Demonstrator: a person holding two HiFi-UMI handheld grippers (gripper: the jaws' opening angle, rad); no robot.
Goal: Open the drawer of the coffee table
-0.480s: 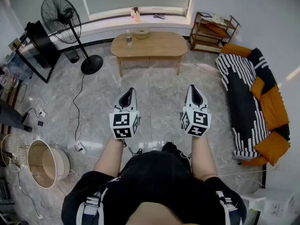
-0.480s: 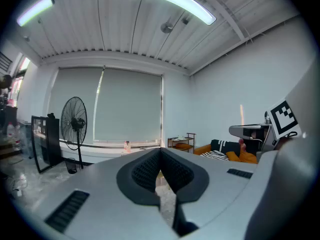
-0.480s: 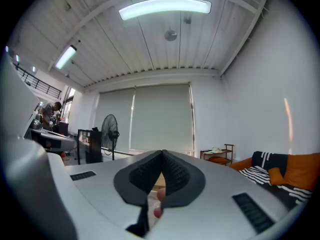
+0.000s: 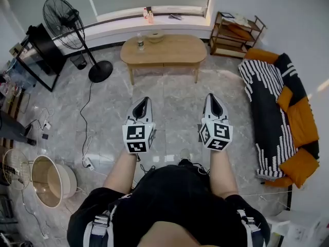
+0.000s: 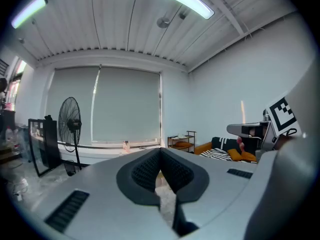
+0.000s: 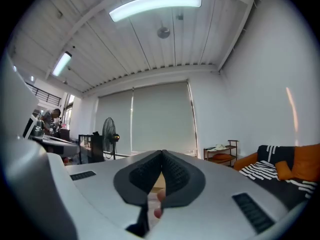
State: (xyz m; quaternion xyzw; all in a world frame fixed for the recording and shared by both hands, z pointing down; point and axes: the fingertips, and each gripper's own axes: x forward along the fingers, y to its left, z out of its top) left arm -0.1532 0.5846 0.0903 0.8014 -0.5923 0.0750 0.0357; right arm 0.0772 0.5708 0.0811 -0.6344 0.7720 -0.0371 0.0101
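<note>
The oval wooden coffee table (image 4: 163, 49) stands at the far side of the marble floor, below the window ledge. A small bottle (image 4: 139, 43) and a round bowl (image 4: 154, 36) sit on its top. Its drawer front is not distinguishable from here. My left gripper (image 4: 146, 100) and right gripper (image 4: 210, 96) are held side by side in front of me, well short of the table, both pointing toward it. Both are shut with nothing between the jaws; in the gripper views the left gripper (image 5: 160, 150) and right gripper (image 6: 162, 153) show their pads meeting at the tip.
A standing fan (image 4: 72, 19) and a black stand (image 4: 43, 53) are at the left. A wooden shelf (image 4: 234, 32) is at the back right, and a sofa (image 4: 280, 112) with a striped blanket runs along the right. Cables and a round basket (image 4: 49, 179) lie on the floor at left.
Both grippers have shifted very slightly; the view has crept a little toward the table. Jaws remain shut.
</note>
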